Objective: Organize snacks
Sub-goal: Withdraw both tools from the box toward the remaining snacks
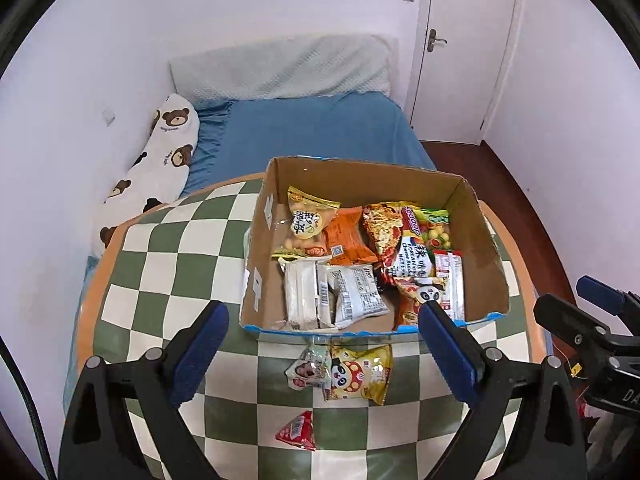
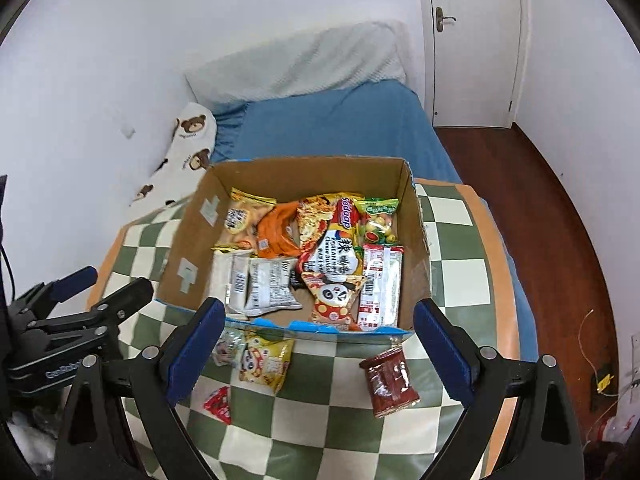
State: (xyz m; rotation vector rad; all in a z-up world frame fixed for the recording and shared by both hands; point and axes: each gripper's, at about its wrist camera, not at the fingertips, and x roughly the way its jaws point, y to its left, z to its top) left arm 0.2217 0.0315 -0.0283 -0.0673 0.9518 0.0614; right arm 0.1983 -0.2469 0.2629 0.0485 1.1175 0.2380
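Note:
A cardboard box (image 1: 486,258) (image 2: 416,248) holds several snack packets on the checkered table (image 1: 168,264) (image 2: 460,280). In front of it lie a yellow panda packet (image 1: 362,374) (image 2: 266,364), a small pale packet (image 1: 308,370) (image 2: 227,347) and a red triangular packet (image 1: 298,432) (image 2: 219,404). A dark red packet (image 2: 390,382) lies to their right. My left gripper (image 1: 324,346) is open and empty above the yellow packet; it also shows in the right wrist view (image 2: 102,280). My right gripper (image 2: 318,344) is open and empty, also seen in the left wrist view (image 1: 576,296).
A bed with a blue sheet (image 1: 308,132) (image 2: 340,124), a bear-print pillow (image 1: 160,160) (image 2: 188,148) and a white pillow (image 1: 280,68) stands behind the table. A white door (image 1: 464,40) (image 2: 476,40) and wooden floor (image 2: 540,200) are on the right.

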